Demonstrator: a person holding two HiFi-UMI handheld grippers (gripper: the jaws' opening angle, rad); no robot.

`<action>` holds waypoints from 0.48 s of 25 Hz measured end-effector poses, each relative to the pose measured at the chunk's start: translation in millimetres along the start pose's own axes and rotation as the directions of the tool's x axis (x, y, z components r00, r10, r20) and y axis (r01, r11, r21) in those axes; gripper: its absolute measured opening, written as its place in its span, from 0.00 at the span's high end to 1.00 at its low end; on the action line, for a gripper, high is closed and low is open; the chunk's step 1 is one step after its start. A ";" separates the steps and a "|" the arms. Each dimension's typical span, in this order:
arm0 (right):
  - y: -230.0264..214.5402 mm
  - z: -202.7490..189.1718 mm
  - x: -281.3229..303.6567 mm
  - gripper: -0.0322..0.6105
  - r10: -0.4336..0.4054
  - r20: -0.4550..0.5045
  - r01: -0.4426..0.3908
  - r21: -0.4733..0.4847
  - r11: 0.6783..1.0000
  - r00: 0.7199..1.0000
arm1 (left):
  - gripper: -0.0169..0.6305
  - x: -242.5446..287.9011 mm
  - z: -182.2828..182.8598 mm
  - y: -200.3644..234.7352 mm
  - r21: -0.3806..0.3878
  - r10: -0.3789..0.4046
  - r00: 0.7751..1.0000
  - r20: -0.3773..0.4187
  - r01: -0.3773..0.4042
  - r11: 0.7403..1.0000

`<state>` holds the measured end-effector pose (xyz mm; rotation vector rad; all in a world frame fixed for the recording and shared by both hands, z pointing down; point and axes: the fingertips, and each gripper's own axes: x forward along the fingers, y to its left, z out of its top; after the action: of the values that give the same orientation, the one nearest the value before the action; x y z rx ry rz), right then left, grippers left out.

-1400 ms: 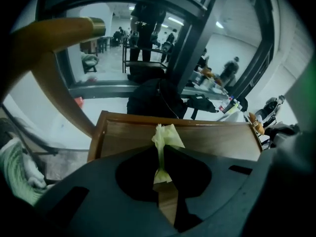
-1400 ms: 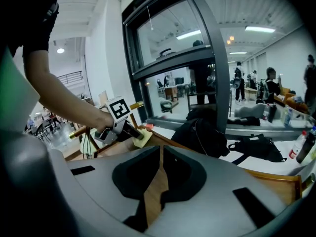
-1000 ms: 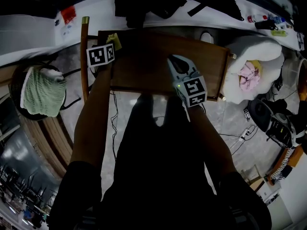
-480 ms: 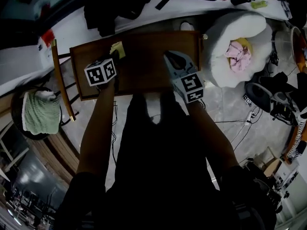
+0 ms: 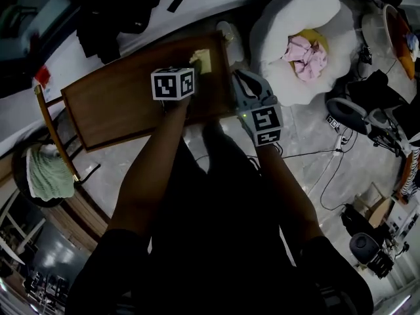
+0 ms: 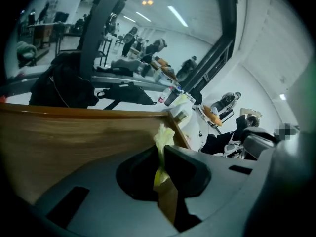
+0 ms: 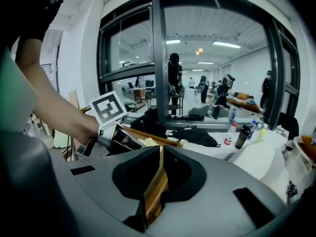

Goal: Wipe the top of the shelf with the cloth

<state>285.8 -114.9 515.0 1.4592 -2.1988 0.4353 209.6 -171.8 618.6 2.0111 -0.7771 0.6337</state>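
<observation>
The left gripper point(image 6: 163, 152) has its fingers squeezed tight on a small yellow cloth point(image 5: 201, 60). The cloth sits on top of the brown wooden shelf point(image 5: 118, 104), close to its right end. A bit of it pokes up between the fingers. The right gripper point(image 7: 160, 157) has its fingers squeezed too, and they look like they are pinching the thin right edge of the shelf, maybe to hold it steady. The two grippers are very near each other. Most of the shelf top lies out to the left, away from the cloth, so I think there is a lot left to wipe. Some things could go wrong. The fingers only hold a little bit of the cloth, so a hard rub could pull it out. The cloth is so near the end that one more push to the right could send it off the edge, toward the big white fluffy cushion point(image 5: 295, 41) just beside the shelf. The grippers could also bump together. If the right one pulls or lets go, the shelf might wobble.
</observation>
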 end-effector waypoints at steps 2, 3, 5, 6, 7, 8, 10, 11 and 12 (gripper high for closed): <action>-19.0 -6.6 -7.4 0.90 -0.037 -0.004 0.037 -0.003 0.999 0.999 | 0.92 17.5 5.1 -11.9 0.008 0.005 1.000 -0.009 -0.005 1.000; -25.8 -9.5 -10.1 0.90 -0.049 -0.004 0.049 0.003 0.999 0.999 | 0.92 24.9 6.1 -16.8 0.017 0.010 1.000 -0.016 -0.010 1.000; -32.8 -14.8 -13.5 0.90 -0.056 0.000 0.056 0.019 0.998 0.998 | 0.91 36.7 4.7 -23.0 0.036 0.032 0.999 -0.033 -0.030 0.999; -33.4 -17.3 -14.1 0.90 -0.053 0.000 0.053 0.023 0.998 0.999 | 0.92 40.9 2.7 -23.3 0.043 0.049 0.998 -0.040 -0.047 0.998; -32.8 -19.3 -14.0 0.90 -0.047 0.000 0.047 0.022 0.999 0.999 | 0.92 43.7 0.5 -22.2 0.045 0.066 0.997 -0.046 -0.064 0.997; -31.8 -20.3 -13.1 0.90 -0.039 0.000 0.039 0.018 0.999 0.999 | 0.91 45.2 -1.1 -20.2 0.043 0.079 0.996 -0.048 -0.077 0.996; -29.8 -18.2 -9.1 0.90 -0.023 0.002 0.023 0.009 1.000 1.000 | 0.92 46.0 -1.5 -17.2 0.040 0.094 0.994 -0.048 -0.092 0.995; -28.8 -16.1 -6.6 0.90 -0.018 0.004 0.018 0.009 1.000 1.000 | 0.91 45.7 -1.2 -17.0 0.044 0.099 0.994 -0.050 -0.097 0.994; -27.4 -14.1 -3.8 0.90 -0.013 0.004 0.013 0.012 1.000 1.000 | 0.91 45.3 -1.7 -17.0 0.050 0.102 0.993 -0.055 -0.100 0.994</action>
<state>315.1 -115.5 525.0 1.4803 -2.1922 0.4420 252.3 -175.9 641.1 1.9973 -0.8405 0.7716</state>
